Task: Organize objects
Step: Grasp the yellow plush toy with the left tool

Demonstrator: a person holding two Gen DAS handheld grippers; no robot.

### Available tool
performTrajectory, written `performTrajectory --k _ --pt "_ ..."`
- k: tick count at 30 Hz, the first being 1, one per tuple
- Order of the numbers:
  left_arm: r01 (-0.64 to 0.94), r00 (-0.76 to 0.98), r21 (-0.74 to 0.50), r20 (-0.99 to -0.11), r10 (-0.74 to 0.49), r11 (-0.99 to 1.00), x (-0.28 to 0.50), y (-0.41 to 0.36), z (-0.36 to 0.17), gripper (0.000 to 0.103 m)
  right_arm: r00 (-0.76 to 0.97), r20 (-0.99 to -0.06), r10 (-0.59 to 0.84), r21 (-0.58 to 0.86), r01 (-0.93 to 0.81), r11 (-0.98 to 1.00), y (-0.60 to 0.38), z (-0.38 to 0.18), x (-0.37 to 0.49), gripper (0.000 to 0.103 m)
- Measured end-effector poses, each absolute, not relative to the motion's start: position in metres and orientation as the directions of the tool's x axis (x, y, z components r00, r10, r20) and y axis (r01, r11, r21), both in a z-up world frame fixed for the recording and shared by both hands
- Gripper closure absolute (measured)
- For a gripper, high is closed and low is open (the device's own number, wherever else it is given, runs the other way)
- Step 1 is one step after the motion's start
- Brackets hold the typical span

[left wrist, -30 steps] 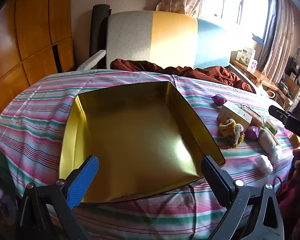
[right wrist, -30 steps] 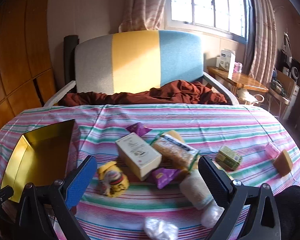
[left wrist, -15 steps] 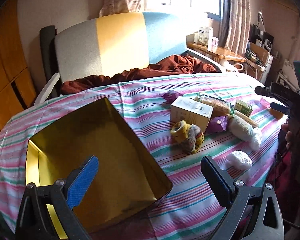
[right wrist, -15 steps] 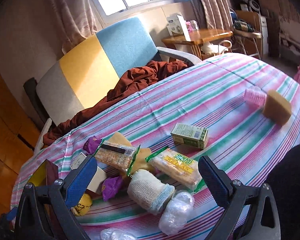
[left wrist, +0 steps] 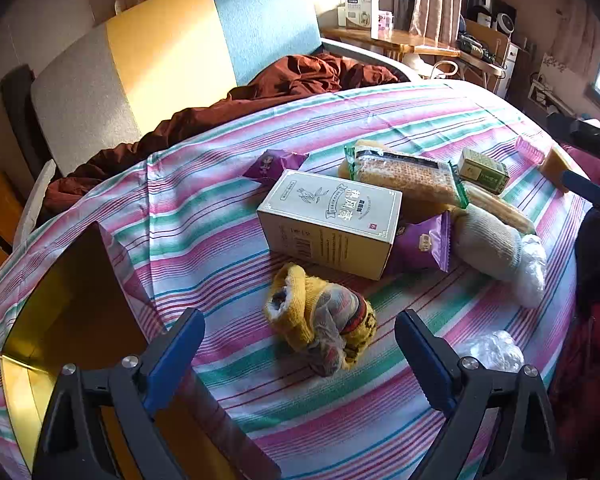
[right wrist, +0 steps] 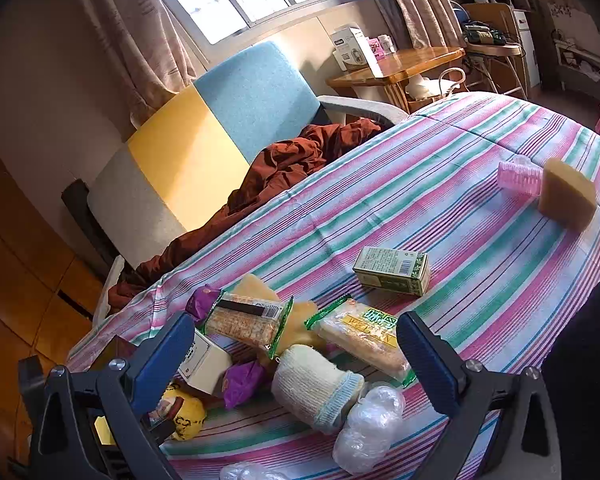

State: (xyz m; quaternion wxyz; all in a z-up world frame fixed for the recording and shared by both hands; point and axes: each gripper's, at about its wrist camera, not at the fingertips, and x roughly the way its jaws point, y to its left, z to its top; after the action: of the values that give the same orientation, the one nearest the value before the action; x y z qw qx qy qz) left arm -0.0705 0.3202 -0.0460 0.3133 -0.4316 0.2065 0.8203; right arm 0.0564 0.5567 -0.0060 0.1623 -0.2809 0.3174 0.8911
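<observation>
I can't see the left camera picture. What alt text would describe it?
An open two-finger gripper hangs over a balled yellow sock on a striped tablecloth, its jaws just closing. A beige box and snack packets lie behind, a gold tin left.

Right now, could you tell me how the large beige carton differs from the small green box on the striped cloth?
The large beige carton is much bigger and pale beige; the small green box is little and green-printed. The carton sits in the pile, touching a purple snack packet; in the right wrist view the green box lies apart on bare cloth. Both are rectangular cardboard boxes lying on their sides.
</observation>
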Motion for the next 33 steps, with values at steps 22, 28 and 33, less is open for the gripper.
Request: performTrajectory --k 22,28,33 --pt "-0.702 -0.361 -0.081 -0.816 0.451 -0.708 -0.035 0.303 -0.051 0.063 -0.755 -0.650 0.088 0.465 -0.486 -0.740 0.556 -0.014 0.049 0.000" --pt "-0.678 -0.381 -0.128 -0.781 0.495 -0.723 -0.018 0.271 -0.035 0.063 -0.729 -0.679 0.091 0.438 -0.501 -0.746 0.554 -0.016 0.045 0.000" --pt "-0.651 -0.416 -0.150 -0.749 0.515 -0.744 -0.010 0.243 -0.021 0.063 -0.679 -0.729 0.089 0.386 -0.514 -0.766 0.550 -0.021 0.037 0.003"
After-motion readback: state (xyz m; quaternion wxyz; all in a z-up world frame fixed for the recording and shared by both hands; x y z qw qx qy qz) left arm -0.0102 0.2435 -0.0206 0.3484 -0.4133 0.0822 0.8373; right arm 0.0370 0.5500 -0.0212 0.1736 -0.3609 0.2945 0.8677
